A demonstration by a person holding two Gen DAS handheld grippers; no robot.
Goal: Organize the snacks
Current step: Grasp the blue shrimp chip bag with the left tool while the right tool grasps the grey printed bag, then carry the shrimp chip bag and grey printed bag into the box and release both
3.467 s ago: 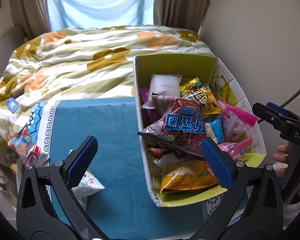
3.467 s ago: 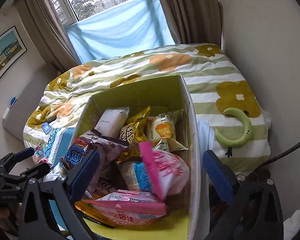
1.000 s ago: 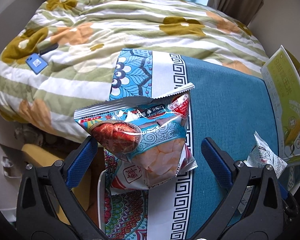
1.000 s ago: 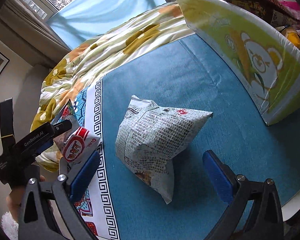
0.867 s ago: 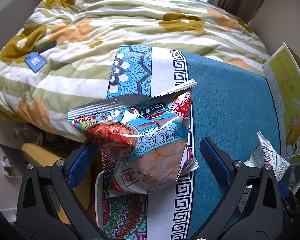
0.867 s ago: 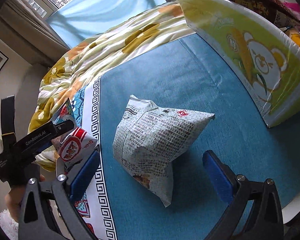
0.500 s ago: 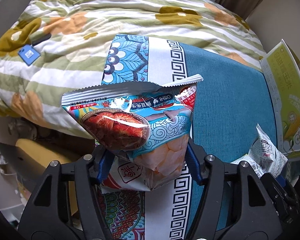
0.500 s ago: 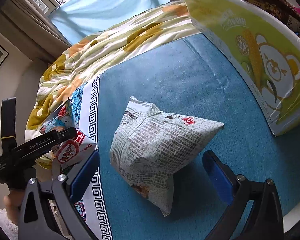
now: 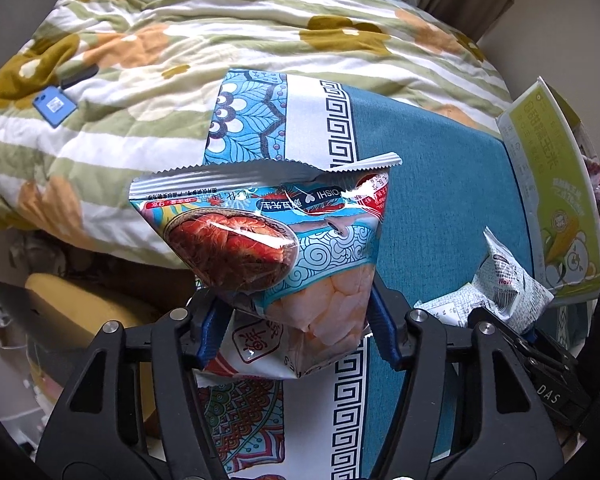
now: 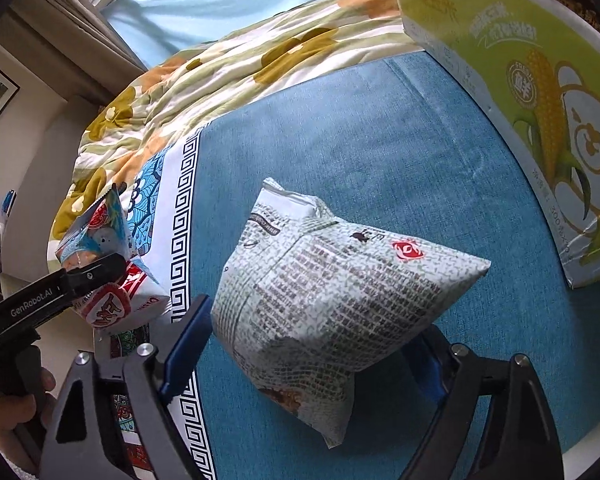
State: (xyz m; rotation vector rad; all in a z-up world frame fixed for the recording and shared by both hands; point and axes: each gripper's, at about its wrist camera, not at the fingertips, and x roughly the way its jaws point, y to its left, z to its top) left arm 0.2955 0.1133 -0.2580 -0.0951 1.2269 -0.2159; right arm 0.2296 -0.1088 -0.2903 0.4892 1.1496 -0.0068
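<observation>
Left tongs: clamped on the lower part of the shrimp cracker bag, blue pads pressed into both of its sides; the bag stood tilted above the desk's patterned edge, serrated top seal upward.
Right tongs: jaws closing around the newsprint snack bag; the left pad sat right at the bag's side, the right pad was mostly hidden behind its bulge, so full contact could not be told.
Newsprint snack bag: puffy, grey-white with dense dark print and a small red mark, lying on the teal part of the tablecloth.
Second packet: white with a red round logo, lying under the shrimp cracker bag at the desk's left edge, seen from the right wrist beside the left tool's black arm.
Hand: gripping the left tool's handle at the lower left of the right wrist view.
Snack box: green-yellow carton with a corn and bear print, standing on the tablecloth well right of the newsprint bag.
Bed: just behind the desk, covered by a green-striped quilt with ochre flowers.
Window: farthest, with a pale blue cover and beige curtains.
</observation>
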